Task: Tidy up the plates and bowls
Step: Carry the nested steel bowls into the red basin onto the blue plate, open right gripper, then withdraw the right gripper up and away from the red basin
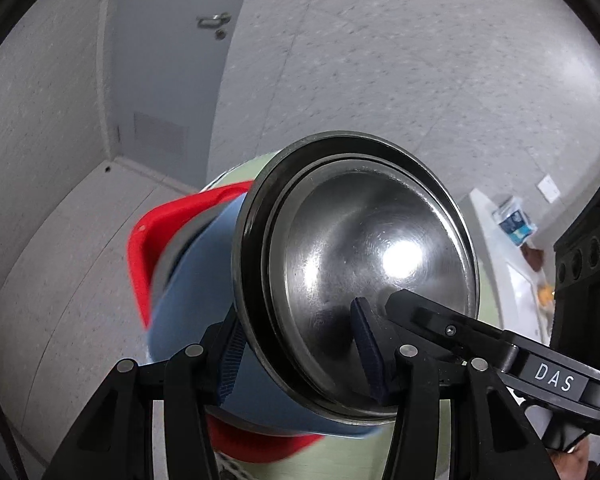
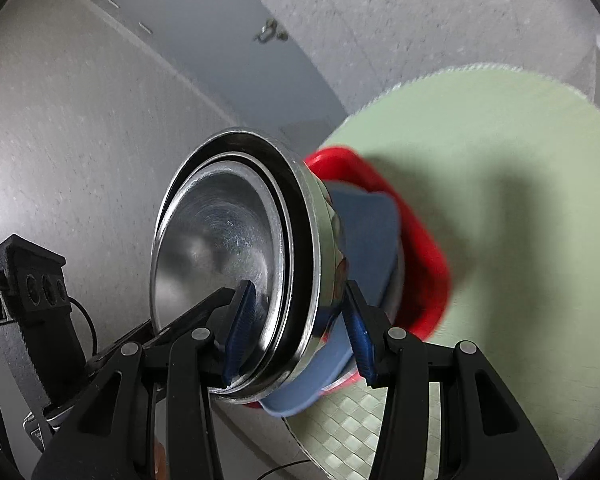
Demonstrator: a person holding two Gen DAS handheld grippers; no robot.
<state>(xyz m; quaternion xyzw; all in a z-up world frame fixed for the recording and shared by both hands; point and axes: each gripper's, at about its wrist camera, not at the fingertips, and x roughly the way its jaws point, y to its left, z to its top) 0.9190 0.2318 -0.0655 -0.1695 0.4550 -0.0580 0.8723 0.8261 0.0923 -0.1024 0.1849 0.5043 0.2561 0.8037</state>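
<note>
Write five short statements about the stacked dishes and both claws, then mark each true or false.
1. The nested round steel bowls sit on top of the stack. True.
2. The left claw hangs open, away from the stack. False: it clamps the stack's rim.
3. A red plastic tray is in the stack. True.
4. The blue plate is outermost, beyond the red tray. False: it lies between bowls and tray.
5. The right claw grips the stack too. True.
</note>
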